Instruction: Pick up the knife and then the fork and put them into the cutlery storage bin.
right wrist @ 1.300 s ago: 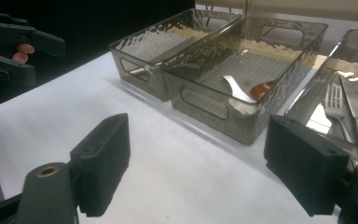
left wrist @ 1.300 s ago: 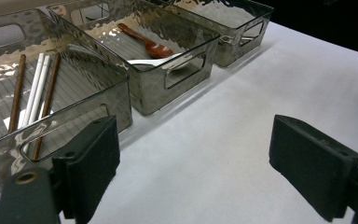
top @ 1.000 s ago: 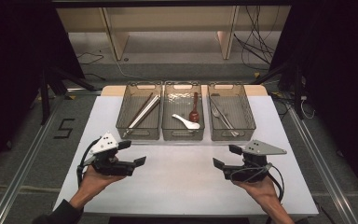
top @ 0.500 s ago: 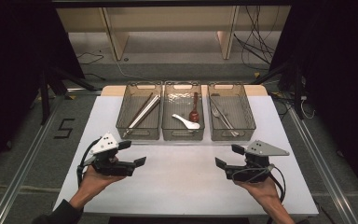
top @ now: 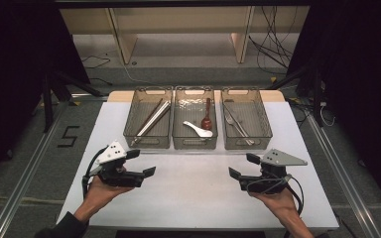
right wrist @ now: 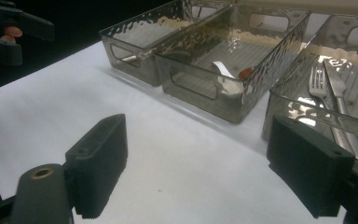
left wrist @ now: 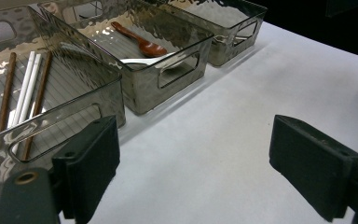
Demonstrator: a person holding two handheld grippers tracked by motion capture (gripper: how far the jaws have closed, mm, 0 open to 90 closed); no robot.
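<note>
Three smoky clear bins stand in a row at the back of the white table (top: 193, 188). The left bin (top: 148, 141) holds chopsticks (top: 151, 119), the middle bin (top: 194, 144) a white spoon (top: 197, 129) and a brown spoon (top: 207, 115), and the right bin (top: 245, 145) a fork and a knife (top: 238, 126). My left gripper (top: 142, 162) hovers open and empty over the front left of the table. My right gripper (top: 243, 166) is open and empty at the front right. Each gripper view shows wide-apart jaws over bare table, left gripper (left wrist: 200, 172) and right gripper (right wrist: 203, 168).
Bare white table lies between the grippers and the bins. Beyond the table are a wooden shelf frame (top: 178, 29) and loose cables on the floor. Metal rails run along both sides of the table. The left gripper (right wrist: 9, 32) shows far off in the right gripper view.
My right gripper has drifted slightly to the right. The left gripper and the bins' contents have stayed put.
</note>
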